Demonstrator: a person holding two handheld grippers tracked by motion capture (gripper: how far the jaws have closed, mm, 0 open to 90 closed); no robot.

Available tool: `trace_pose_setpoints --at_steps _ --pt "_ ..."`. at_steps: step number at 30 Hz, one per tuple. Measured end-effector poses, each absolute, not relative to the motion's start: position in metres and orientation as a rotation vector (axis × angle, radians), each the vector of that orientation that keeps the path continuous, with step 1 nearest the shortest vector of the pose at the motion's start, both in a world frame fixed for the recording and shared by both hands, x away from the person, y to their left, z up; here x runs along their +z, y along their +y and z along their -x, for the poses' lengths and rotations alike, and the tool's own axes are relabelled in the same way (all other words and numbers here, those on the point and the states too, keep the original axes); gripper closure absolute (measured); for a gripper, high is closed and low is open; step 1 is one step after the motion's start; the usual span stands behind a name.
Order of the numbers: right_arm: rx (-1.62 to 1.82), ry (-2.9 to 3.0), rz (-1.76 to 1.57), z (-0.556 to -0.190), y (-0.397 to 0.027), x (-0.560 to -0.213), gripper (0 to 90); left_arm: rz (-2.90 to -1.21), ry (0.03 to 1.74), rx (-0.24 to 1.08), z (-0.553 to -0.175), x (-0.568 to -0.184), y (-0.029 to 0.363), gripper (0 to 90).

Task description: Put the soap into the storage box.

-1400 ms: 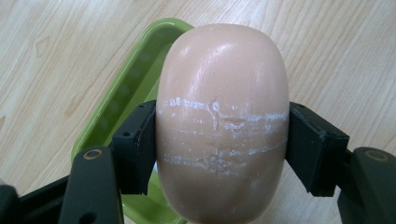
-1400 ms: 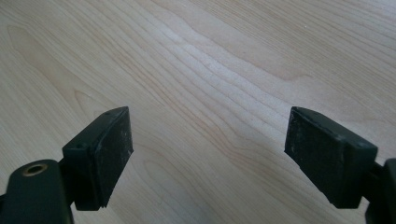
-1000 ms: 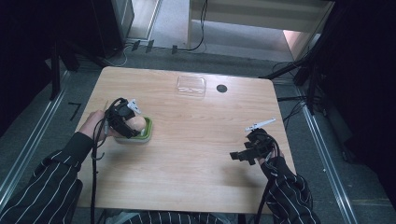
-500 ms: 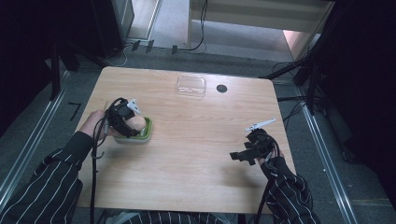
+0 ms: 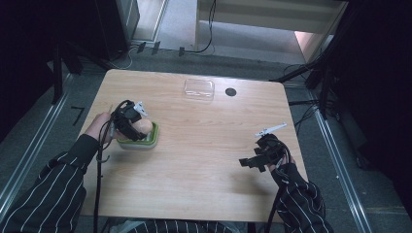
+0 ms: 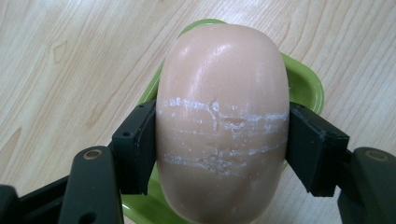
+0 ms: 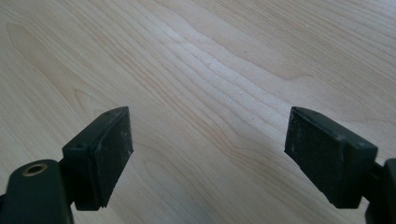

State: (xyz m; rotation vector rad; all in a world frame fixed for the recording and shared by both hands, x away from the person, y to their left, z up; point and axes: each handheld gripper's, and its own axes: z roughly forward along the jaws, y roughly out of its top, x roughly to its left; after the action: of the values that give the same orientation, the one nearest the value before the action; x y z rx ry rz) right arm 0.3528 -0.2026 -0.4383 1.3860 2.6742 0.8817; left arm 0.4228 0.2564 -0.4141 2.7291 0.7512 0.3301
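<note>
No legible text or signs anywhere.

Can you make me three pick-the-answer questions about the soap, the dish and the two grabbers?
1. Where is the clear lid?
A. At the far edge of the table
B. Under the soap
C. In the right gripper

2. What colour is the dish under the soap?
A. Blue
B. Green
C. Red

3. How do the right gripper jaws stand?
A. Shut on the soap
B. Shut on a spoon
C. Open, with nothing between them

Answers: 1 A, the high view shows the lid lying far from the person, beside a dark round spot. 2 B, a green rim shows around the soap held in the left gripper. 3 C, the right gripper view shows bare wood between the jaws.
</note>
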Motion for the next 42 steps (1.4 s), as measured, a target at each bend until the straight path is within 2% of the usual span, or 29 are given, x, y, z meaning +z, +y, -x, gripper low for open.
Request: trace_pose_setpoints --at_steps 16,42 --pt "0.883 2.680 -1.389 -0.353 -0.202 -0.439 16.0 -2.694 0.783 0.299 -0.425 -0.420 0.263 33.7" --pt "0.871 2.685 -1.382 -0.353 -0.202 -0.439 16.0 -2.701 0.793 0.322 -0.427 -0.429 0.265 33.7"
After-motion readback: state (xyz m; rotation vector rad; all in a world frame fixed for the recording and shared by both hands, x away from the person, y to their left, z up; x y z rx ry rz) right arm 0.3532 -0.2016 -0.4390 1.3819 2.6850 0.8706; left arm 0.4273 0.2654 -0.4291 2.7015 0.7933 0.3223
